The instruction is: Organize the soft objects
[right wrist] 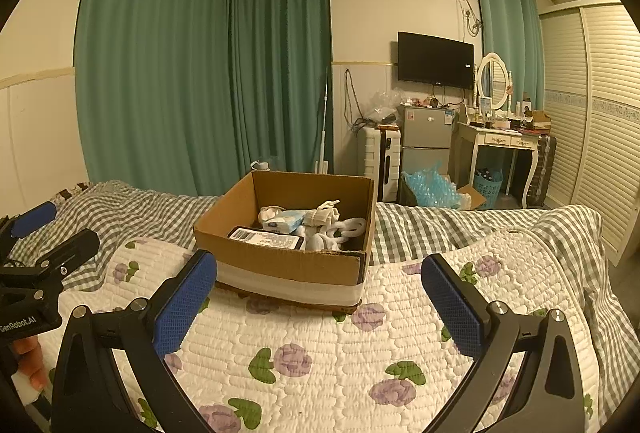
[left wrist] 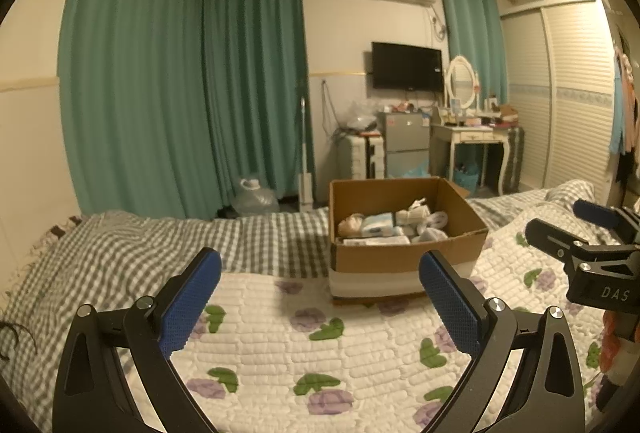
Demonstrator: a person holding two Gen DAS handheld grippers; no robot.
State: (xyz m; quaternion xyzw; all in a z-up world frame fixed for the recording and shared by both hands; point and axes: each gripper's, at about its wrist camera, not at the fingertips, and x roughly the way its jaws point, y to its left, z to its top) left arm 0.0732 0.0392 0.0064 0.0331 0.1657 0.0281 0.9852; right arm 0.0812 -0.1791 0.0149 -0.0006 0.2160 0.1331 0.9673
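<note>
An open cardboard box (left wrist: 404,257) stands on the bed, also in the right wrist view (right wrist: 280,261). It holds several soft items: white plush pieces (right wrist: 340,229), a blue-and-white pack (right wrist: 286,221) and a flat package with a barcode label (right wrist: 264,238). My left gripper (left wrist: 320,297) is open and empty above the floral quilt (left wrist: 280,349), short of the box. My right gripper (right wrist: 320,297) is open and empty, also short of the box. The right gripper shows at the left view's right edge (left wrist: 560,229). The left gripper shows at the right view's left edge (right wrist: 60,229).
The quilt lies over a grey checked blanket (left wrist: 140,245) on the bed. Green curtains (left wrist: 180,93) hang behind. Beyond the bed stand a suitcase (right wrist: 380,161), a small fridge (right wrist: 426,137), a dressing table (right wrist: 504,149) and a slatted wardrobe (right wrist: 600,113).
</note>
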